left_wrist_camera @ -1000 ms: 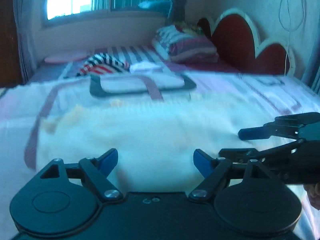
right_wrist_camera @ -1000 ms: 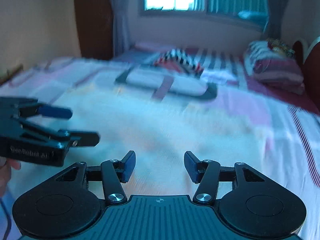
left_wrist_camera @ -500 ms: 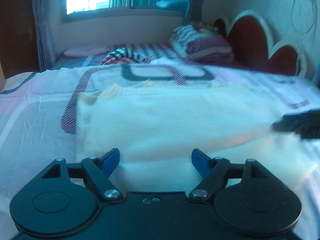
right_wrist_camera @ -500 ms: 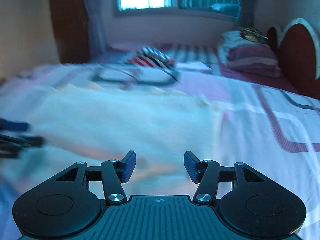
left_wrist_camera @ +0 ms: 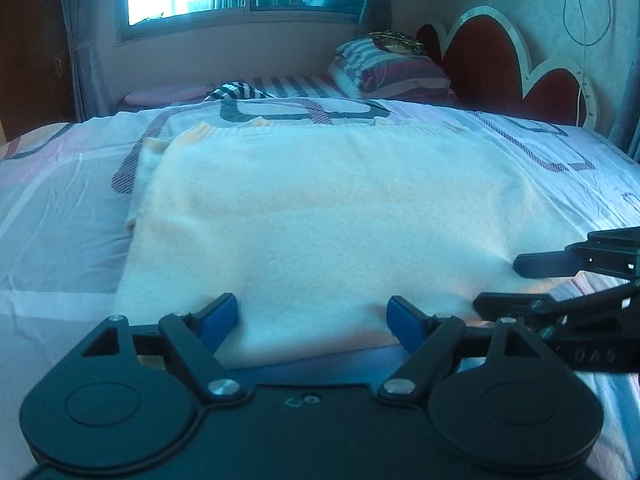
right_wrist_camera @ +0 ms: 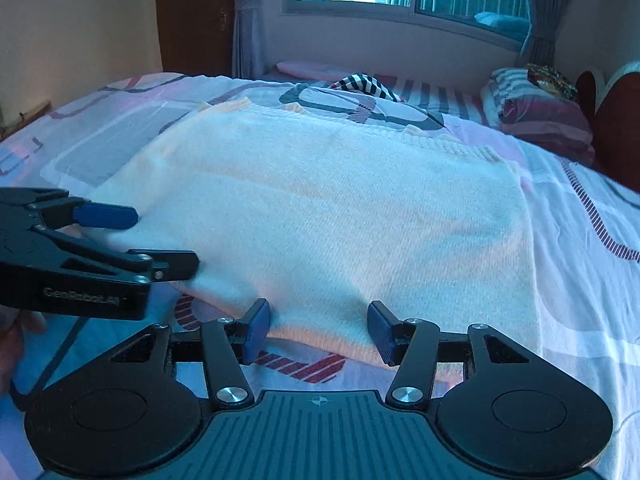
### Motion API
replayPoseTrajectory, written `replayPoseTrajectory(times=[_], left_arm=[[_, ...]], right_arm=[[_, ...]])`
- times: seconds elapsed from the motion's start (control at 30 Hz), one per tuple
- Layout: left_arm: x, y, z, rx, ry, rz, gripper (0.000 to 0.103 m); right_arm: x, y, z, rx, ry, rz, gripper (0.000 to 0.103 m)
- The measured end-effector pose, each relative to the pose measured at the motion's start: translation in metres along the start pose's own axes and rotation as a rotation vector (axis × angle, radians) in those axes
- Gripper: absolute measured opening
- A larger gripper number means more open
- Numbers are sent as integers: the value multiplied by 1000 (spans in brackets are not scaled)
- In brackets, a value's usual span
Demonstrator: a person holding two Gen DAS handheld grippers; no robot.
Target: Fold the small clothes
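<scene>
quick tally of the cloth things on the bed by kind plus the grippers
Cream knitted garment, laid flat: 1
Striped crumpled garment: 1
Folded striped bedding stack: 1
Pink flat pillow: 1
Black two-finger grippers, left, jaws opening, and right: 2
Total: 6

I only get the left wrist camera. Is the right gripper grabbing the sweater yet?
Observer: Not yet. The right gripper is open, and the sweater's near edge lies between its fingers without being pinched.
Operator: Its finger pads look black to me. Are they?
Observer: No, the right wrist view shows they are blue.
Operator: Is somebody holding my gripper?
Observer: Yes. A hand shows below the left gripper. Its fingers are opening, with the sweater's corner between them.
</scene>
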State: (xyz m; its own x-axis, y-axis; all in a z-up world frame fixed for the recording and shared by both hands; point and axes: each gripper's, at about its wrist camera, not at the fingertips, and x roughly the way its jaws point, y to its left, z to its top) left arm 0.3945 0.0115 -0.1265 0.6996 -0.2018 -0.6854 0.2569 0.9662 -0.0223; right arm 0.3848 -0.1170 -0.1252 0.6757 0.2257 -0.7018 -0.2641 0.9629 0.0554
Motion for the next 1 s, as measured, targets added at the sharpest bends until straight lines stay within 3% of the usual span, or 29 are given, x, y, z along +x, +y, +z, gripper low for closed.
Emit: replayPoseTrajectory(times=[0.1, 0.17, 0.23, 0.3, 0.53, 0.73, 0.8, 1.0], left_arm=[[-5, 13, 3, -41, 11, 28, 81], [-8, 28, 0, -76, 10, 59, 78], [-11, 42, -4, -128, 9, 51, 76], [-12, 41, -2, -119, 14, 53, 76], [-11, 35, -2, -117, 22, 81, 75], [-9, 34, 0, -117, 34, 88, 76], [-9, 32, -1, -110, 31, 96, 76], [-9, 31, -2, -102, 30, 100, 77]], right_arm=[[-5, -13, 2, 41, 5, -13, 53], [-11, -35, -1, 118, 1, -82, 39], [-19, -62, -9, 217, 0, -147, 17], [-24, -77, -14, 274, -4, -151, 9], [-29, -76, -13, 256, 17, -183, 9], [-40, -81, -11, 284, -21, -178, 9], [-34, -81, -16, 277, 18, -184, 9], [-36, -80, -16, 263, 23, -184, 9]])
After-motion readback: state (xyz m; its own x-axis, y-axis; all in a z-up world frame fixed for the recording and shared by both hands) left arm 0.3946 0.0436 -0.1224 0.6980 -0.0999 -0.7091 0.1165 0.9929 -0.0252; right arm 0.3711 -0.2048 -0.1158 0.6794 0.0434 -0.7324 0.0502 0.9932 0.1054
